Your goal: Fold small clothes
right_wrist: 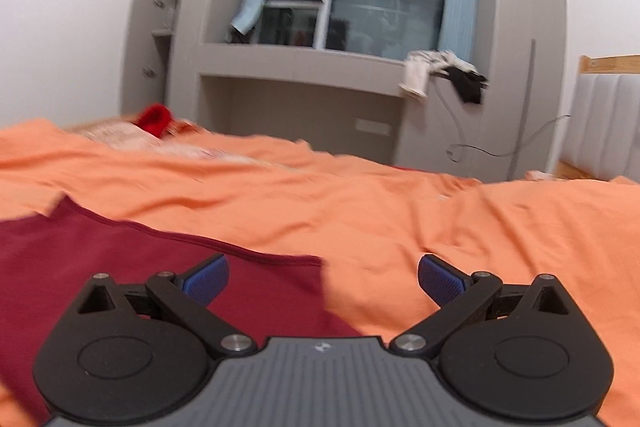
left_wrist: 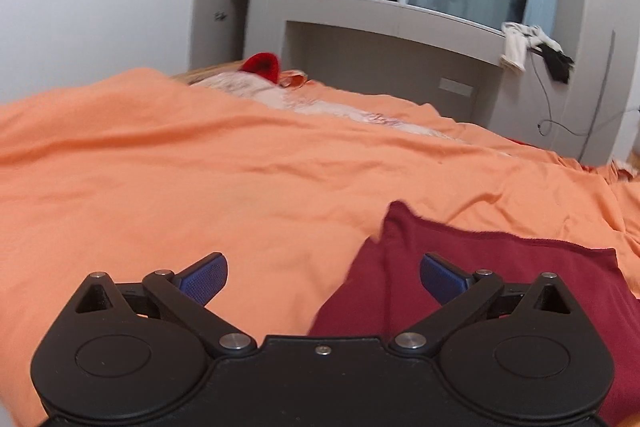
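Right wrist view only: padded grey headboard panel with a wooden frame (right_wrist: pixel 604 115) at the far right. Both views: dark red knit garment (left_wrist: pixel 492 279) lying flat on the wrinkled orange bed sheet (left_wrist: pixel 160 187), at lower right in the left view, lower left in the right view (right_wrist: pixel 120 259). A bright red cloth item (left_wrist: pixel 262 65) sits at the far edge of the bed.

Left gripper (left_wrist: pixel 323 277): jaws spread fully wide, nothing between the blue pads, above sheet and garment edge. Right gripper (right_wrist: pixel 323 279): likewise fully spread, holding nothing.
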